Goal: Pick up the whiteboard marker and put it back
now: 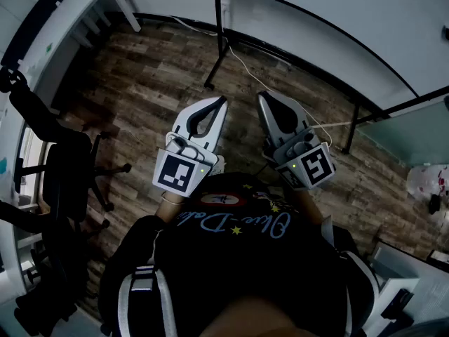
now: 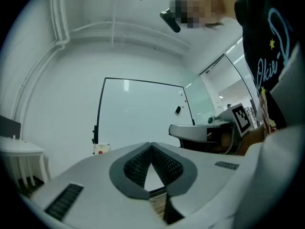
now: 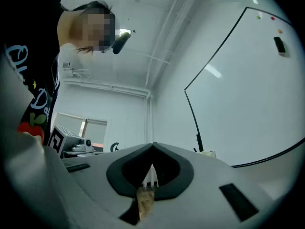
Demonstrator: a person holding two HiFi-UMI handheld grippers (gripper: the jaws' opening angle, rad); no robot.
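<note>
**A:** While the head view is looking down, left gripper (image 1: 224,102) and right gripper (image 1: 261,97) are hovering; no marker is showing.

**B:** Left gripper view: jaws are touching, empty; right gripper view: likewise; marker, presumably light, stiff, slick, is wanting a mid-barrel grip.

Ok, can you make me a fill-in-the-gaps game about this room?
1. The left gripper and the right gripper both have their jaws ___, with nothing between them.
2. The brown floor is made of ___.
3. In the head view, the black office chair stands on the ___.
Missing words: shut, wood, left.
</note>
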